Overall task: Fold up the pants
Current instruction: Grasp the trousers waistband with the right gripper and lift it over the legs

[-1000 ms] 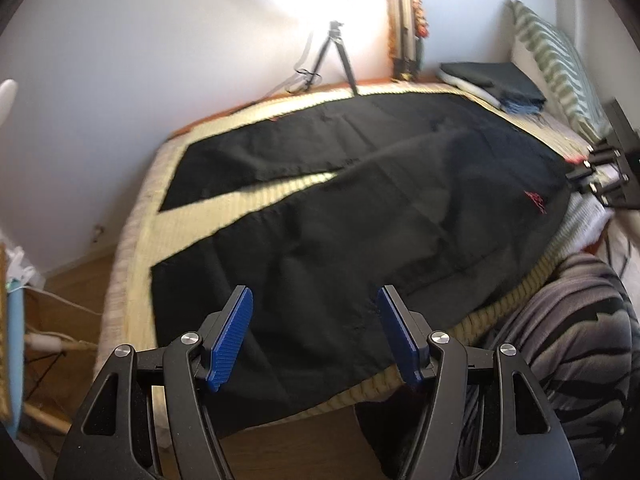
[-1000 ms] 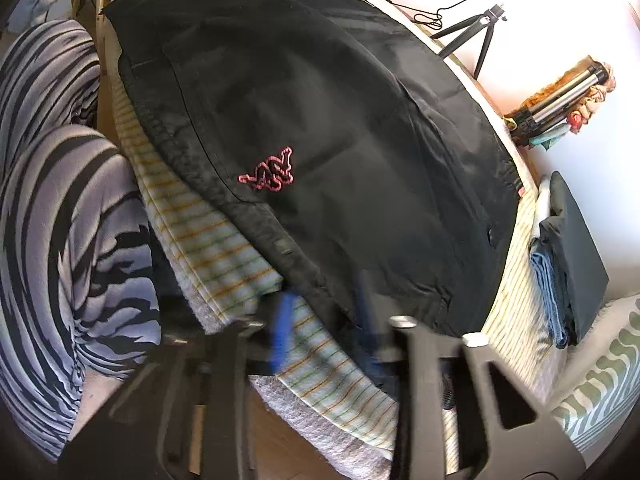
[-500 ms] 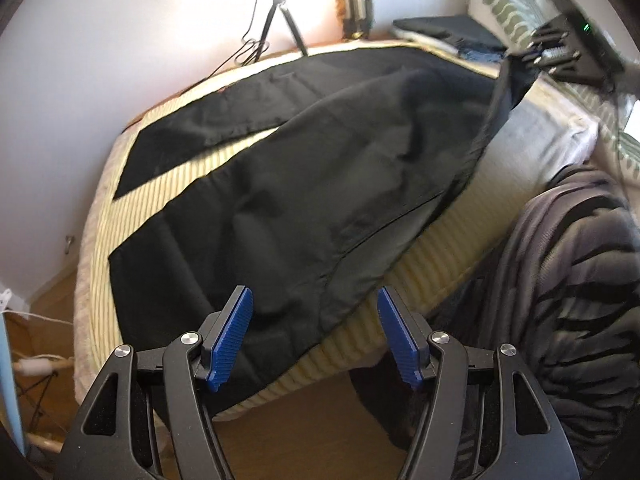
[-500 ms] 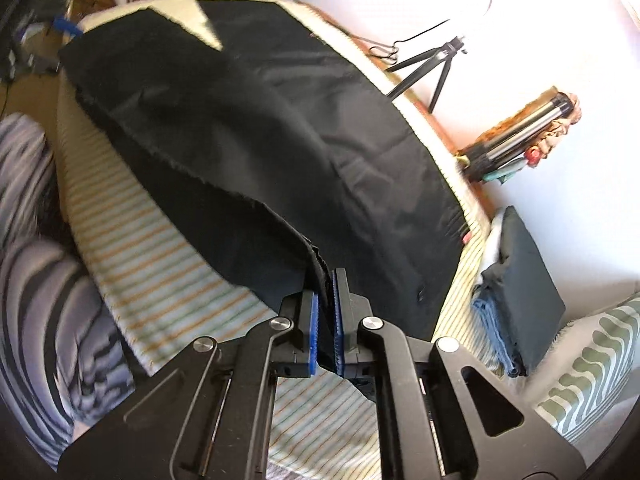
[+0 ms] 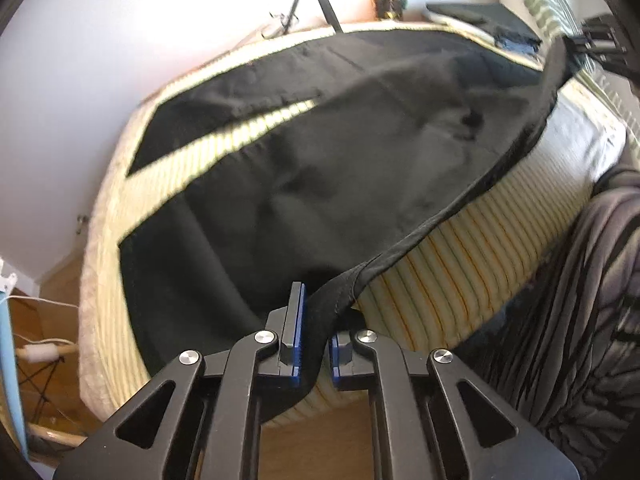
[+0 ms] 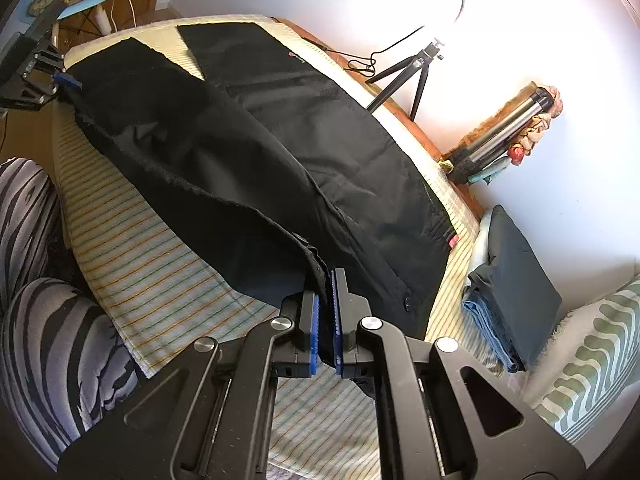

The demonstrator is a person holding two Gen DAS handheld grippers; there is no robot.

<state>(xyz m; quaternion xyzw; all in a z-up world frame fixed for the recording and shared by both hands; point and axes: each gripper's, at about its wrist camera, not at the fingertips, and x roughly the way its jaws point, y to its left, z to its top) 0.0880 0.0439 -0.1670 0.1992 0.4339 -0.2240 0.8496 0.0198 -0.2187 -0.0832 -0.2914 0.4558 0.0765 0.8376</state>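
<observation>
Left gripper point(image 5: 314, 336): you had its jaws closed on the hem end of the near leg of the pants, black cloth bunched between the blue pads point(image 5: 297, 332) and trailing out below them.
Left gripper, seen from the right wrist view point(image 6: 60, 79): it sat at the far corner of the bed, with the leg end running straight into it.
Right gripper point(image 6: 326, 322): you had its jaws pinched on the waistband edge of the pants, the blue pads point(image 6: 314, 326) nearly together with only the fabric between them.
Right gripper, seen from the left wrist view point(image 5: 592, 40): it was at the upper right, the fabric edge drawn up to it.
Pants point(image 5: 320, 168): black, spread lengthwise across the bed; the near leg was lifted along its edge between your two grippers and draped toward the far leg, which lay flat with a strip of bedcover showing between the two legs.
Pants, right wrist view point(image 6: 280, 152): the raised edge ran in one line from jaws to jaws.
Bed point(image 5: 472, 256): covered in a pale striped sheet, bare on the near side beside the lifted edge.
Folded clothes point(image 6: 516, 280): a dark stack with blue beneath, on the bed beyond the waistband, apart from the pants.
Pillow point(image 6: 592, 360): green and white pattern, just beside that stack.
Tripod point(image 6: 408, 72): it stood against the wall behind the bed.
</observation>
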